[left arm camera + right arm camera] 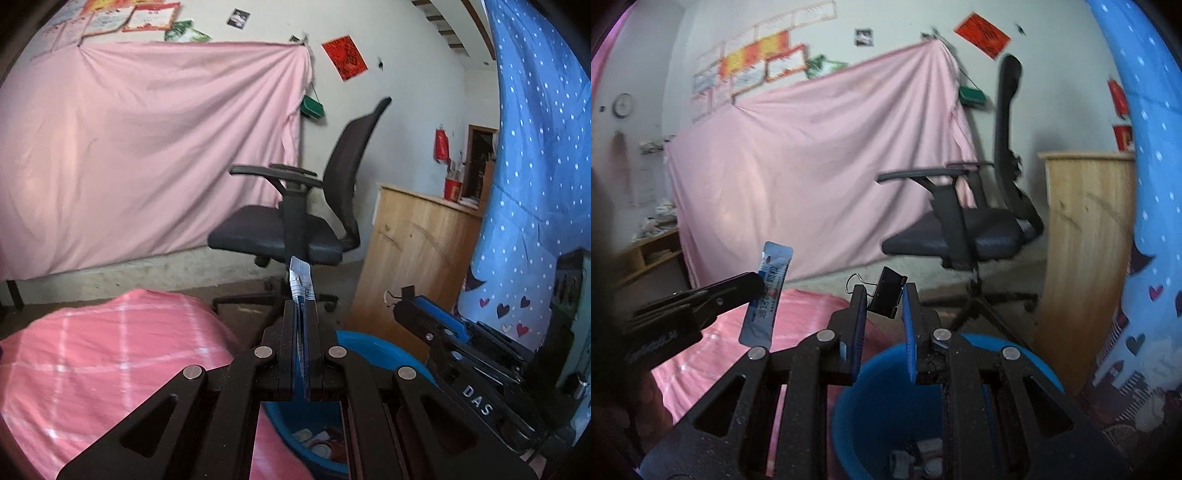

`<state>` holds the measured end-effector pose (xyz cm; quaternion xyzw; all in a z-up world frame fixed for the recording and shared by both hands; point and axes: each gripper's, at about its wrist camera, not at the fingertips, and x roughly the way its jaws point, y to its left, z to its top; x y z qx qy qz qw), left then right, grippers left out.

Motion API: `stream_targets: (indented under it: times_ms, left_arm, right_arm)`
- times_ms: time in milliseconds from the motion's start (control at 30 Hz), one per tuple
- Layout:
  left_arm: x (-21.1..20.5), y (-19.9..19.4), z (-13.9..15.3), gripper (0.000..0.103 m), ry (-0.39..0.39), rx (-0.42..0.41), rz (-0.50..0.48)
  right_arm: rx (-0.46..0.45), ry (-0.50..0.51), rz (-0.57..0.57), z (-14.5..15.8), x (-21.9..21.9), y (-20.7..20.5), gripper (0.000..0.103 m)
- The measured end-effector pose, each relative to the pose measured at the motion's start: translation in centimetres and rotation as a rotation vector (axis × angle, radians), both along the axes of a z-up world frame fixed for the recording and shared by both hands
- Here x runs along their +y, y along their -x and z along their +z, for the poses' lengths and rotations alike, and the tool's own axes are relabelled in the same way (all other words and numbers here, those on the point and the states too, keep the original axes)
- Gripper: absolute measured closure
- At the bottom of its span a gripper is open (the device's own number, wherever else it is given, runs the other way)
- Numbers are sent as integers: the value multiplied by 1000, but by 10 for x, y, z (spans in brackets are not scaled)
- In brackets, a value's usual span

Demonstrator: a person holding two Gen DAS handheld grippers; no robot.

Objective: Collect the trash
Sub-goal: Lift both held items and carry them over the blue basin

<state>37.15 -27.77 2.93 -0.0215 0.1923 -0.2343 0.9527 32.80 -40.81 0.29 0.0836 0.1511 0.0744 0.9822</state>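
Left tool (303, 314) pitched slightly below level, jaws clamped on a blue-and-white sachet (301, 280) that stands upright between the pads. Right tool (884, 299) alongside it, similarly pitched, pinching a black binder clip (886, 291) at its fingertips. Both hang over the blue bin (871, 398), beside the pink-covered table (92, 354); scraps lie in the bin.

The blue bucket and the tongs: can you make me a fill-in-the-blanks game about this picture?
1. The left tongs pinch a flat blue and white ____.
2. The right tongs hold a black ____ clip.
3. The bucket below them already has trash inside, and its colour is ____.
4. The black chair stands in front of a hanging ____ sheet.

Missing words: packet; binder; blue; pink
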Motion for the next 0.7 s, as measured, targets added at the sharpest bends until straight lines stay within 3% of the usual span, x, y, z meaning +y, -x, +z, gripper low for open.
stream_targets:
  times_ms: [367,700]
  left_arm:
    - [-30,-23,-37,102,-8,141,-49]
    - [-42,-40,-56,101,-37,254,-78]
  right_arm:
    - [178,-59,-64,-24,-32,-25,58]
    - [253,-92,-78,-38,-44,-40,57]
